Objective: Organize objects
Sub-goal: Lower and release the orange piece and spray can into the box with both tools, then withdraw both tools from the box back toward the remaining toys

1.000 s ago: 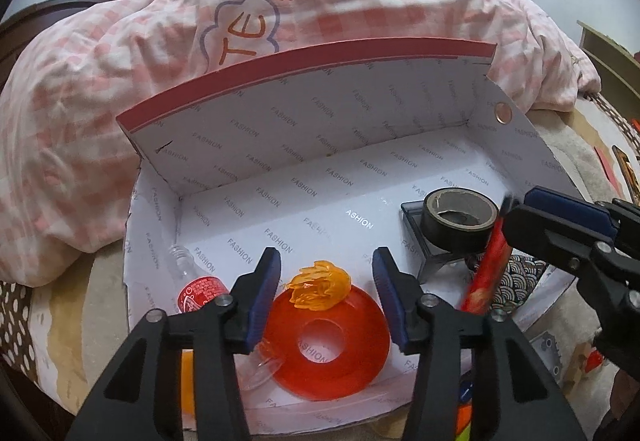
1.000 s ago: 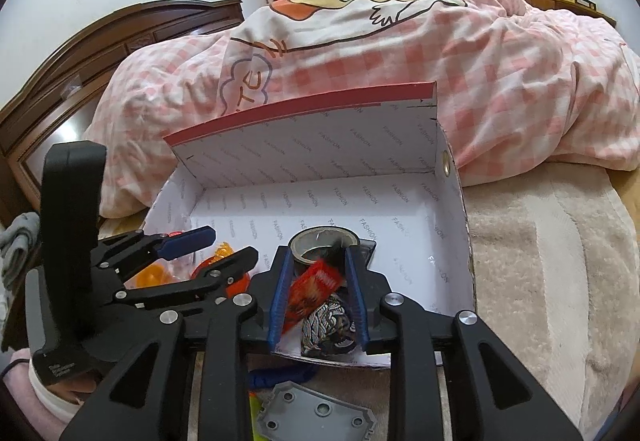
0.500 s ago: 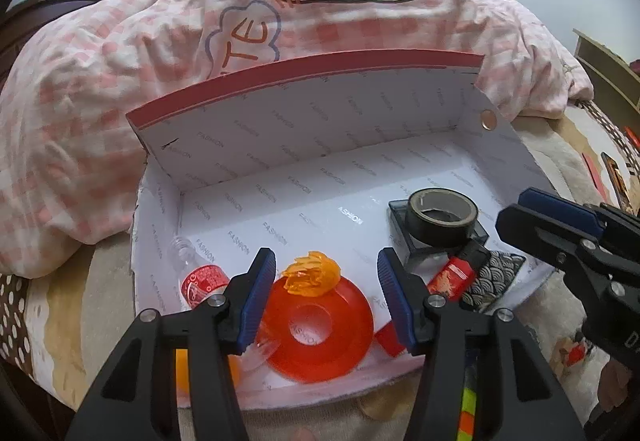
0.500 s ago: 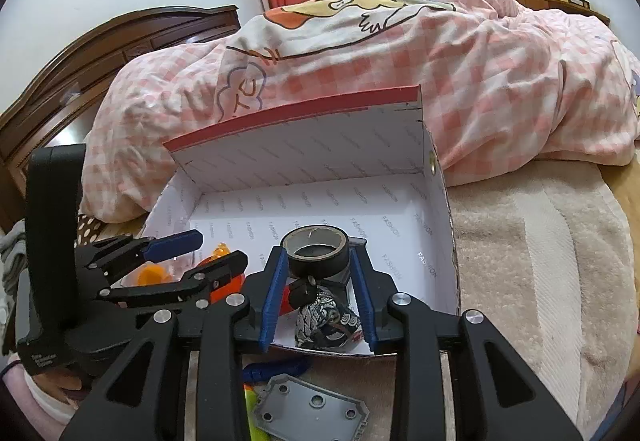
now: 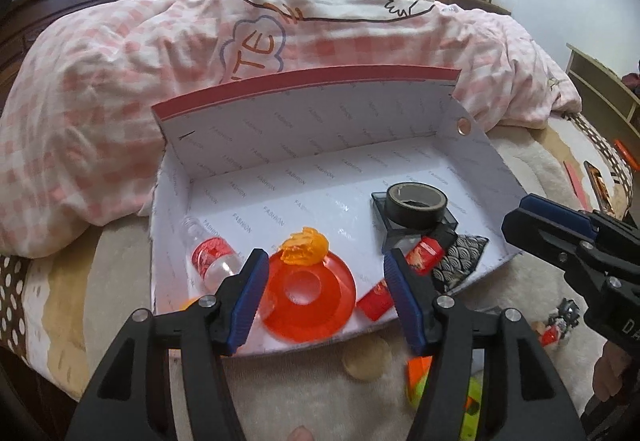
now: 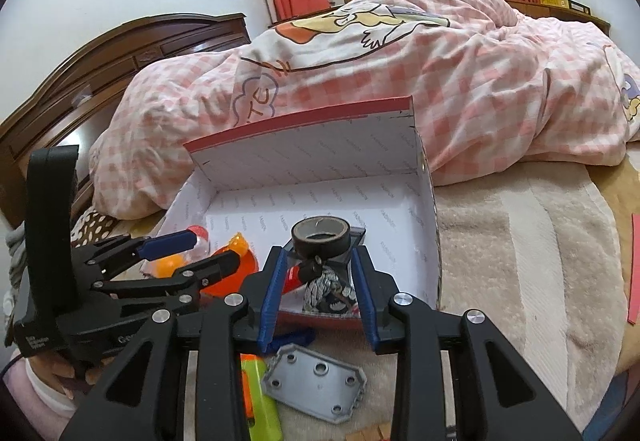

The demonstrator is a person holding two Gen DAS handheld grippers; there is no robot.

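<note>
Box [image 5: 320,129], white-lined with a red top edge, sits open on the bed with its tall far wall against the pink checked quilt [image 5: 120,53]; it serves as the collecting bin. Contents so far: black tape roll [image 5: 416,205] on a dark square tray [image 5: 390,237] at right; red packet [image 5: 400,273] lying slantwise just near of it; patterned pouch [image 5: 460,257] in the near right corner; orange ring [image 5: 310,295] at near centre with a small orange figure [image 5: 305,245] on its far edge; clear bottle with red label [image 5: 210,257] at near left. Judgement: items lie flat and low, grouped toward the near wall, because that is the easiest reach over the low near edge.

Not yet boxed, on the beige blanket just near of the box: grey plate with holes [image 6: 316,381], orange-and-green toy [image 6: 260,401], blue piece [image 6: 292,339], round tan disc [image 5: 366,359].

Left gripper [image 5: 324,293]: jaws wide apart, holding nothing, hovering above the near edge with the ring framed between them but not touching.

Right gripper [image 6: 320,289]: jaws apart, empty, poised over the near right corner, framing pouch and packet. Judgement: a loose item is the likely next target.
</note>
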